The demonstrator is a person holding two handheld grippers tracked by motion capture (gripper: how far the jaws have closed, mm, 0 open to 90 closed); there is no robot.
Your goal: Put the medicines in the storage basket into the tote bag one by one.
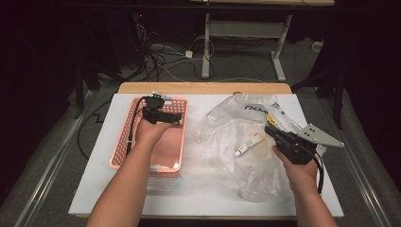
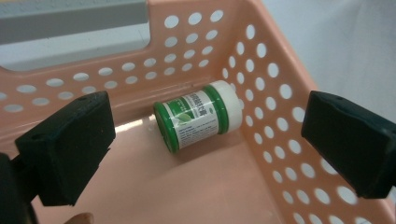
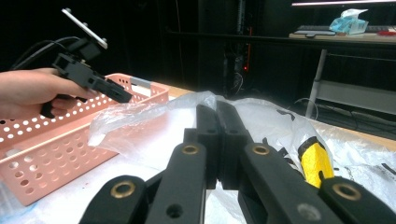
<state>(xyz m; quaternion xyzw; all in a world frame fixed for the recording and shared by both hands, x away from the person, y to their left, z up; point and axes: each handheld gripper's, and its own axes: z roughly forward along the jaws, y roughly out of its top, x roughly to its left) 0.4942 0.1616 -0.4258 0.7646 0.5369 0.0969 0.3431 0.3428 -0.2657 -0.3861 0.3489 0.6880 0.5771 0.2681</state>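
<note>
A small jar point(image 2: 198, 119) with green bands, a white label and a white cap lies on its side in a corner of the pink perforated basket point(image 2: 275, 140). My left gripper point(image 2: 208, 135) is open, its wide-set jaws on either side of the jar and not touching it. From above, the left gripper point(image 1: 177, 117) hovers over the far end of the basket point(image 1: 120, 142). My right gripper point(image 3: 217, 116) is shut with nothing in it, held above a crumpled clear plastic bag point(image 1: 236, 123). The right gripper point(image 1: 270, 130) points left toward a white tube point(image 1: 249, 144) lying on the bag.
A yellow-and-black packaged item point(image 3: 316, 161) lies on the bag near the right gripper. The white table surface point(image 1: 208, 189) ends at a wooden far edge point(image 1: 203, 88). Beyond it are cables on the floor and another desk's legs point(image 1: 206, 47).
</note>
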